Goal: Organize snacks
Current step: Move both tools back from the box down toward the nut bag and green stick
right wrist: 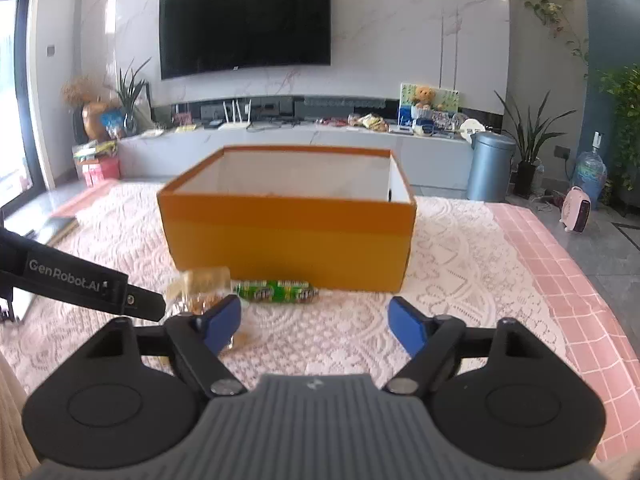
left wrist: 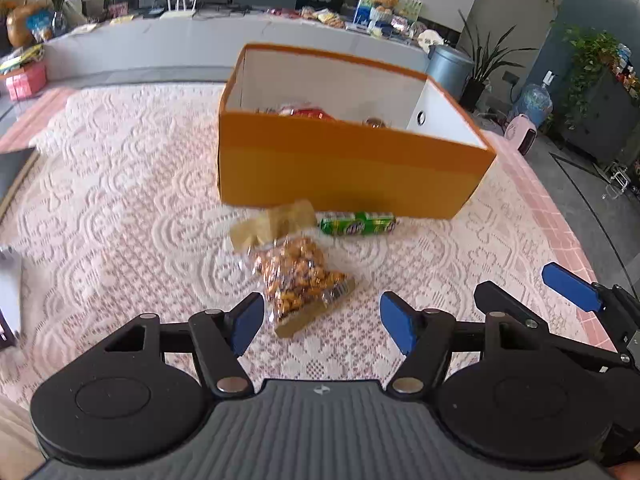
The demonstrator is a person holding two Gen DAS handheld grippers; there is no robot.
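Observation:
An orange box (left wrist: pixel 344 168) with a white inside stands on the lace-covered table and holds a few snacks (left wrist: pixel 306 112). In front of it lie a clear bag of orange-brown snacks (left wrist: pixel 298 274) and a green roll of candy (left wrist: pixel 357 224). My left gripper (left wrist: pixel 322 322) is open and empty, just short of the bag, which lies between its fingers' line. My right gripper (right wrist: pixel 314 324) is open and empty, facing the box (right wrist: pixel 288 240), with the green roll (right wrist: pixel 276 291) just ahead and the bag (right wrist: pixel 200 292) at its left finger. Its blue fingertip (left wrist: pixel 570 287) shows at the right of the left wrist view.
The left gripper's arm (right wrist: pixel 80 280) crosses the left of the right wrist view. The table has a pink tiled edge (right wrist: pixel 560 280) on the right. Behind stand a TV counter (right wrist: pixel 280 140) with clutter, a grey bin (right wrist: pixel 490 166) and plants.

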